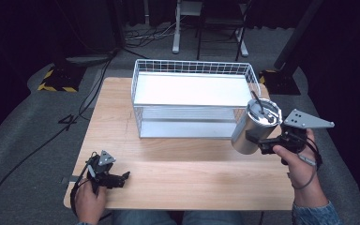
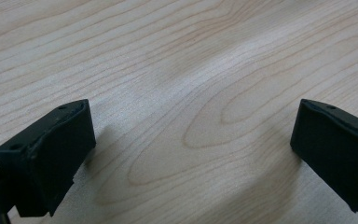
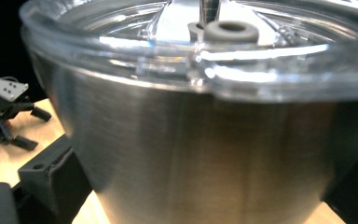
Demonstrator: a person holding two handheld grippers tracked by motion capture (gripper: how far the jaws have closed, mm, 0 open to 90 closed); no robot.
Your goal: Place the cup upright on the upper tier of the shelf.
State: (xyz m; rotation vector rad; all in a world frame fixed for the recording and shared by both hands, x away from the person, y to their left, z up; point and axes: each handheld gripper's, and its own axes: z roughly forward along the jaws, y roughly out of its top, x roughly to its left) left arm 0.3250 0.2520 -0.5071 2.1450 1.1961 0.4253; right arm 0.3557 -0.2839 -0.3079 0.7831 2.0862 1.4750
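Steel tumbler (image 3: 200, 140) sits right up against the lens in the right gripper view: brushed metal wall, clear lid (image 3: 205, 56) on top, a grey grommet (image 3: 231, 31) with a straw (image 3: 209, 9) through it. Right gripper (image 1: 262, 143) is pinching the tumbler's side wall, one jaw on each flank.

High view: tumbler (image 1: 255, 125) is off the worktop (image 1: 183, 173), tilted, its top leaning toward the wire basket (image 1: 194, 101). It hangs just beside the basket's right front corner, outside the wire and not over the rim as far as I can tell.

Basket is a white two-level wire rack at the back middle of the worktop. Top tray is bare; lower level looks bare too, though the wires make that hard to confirm.

Left gripper (image 1: 117, 179) is parked low at the near left corner of the worktop, well apart from everything. Left gripper view shows its jaws spread wide with bare wood (image 2: 191, 93) between them; it also shows small at the left edge of the right gripper view (image 3: 9, 116).

Status, my read:
- Done: pick. Tumbler grasped and lifted.
- In hand: carry toward basket, nearly there.
- Left: clear the rim, bring tumbler upright, set it in, release.
- Watch: tilt with a lidded, straw-fitted cup, and rim clearance at that corner.
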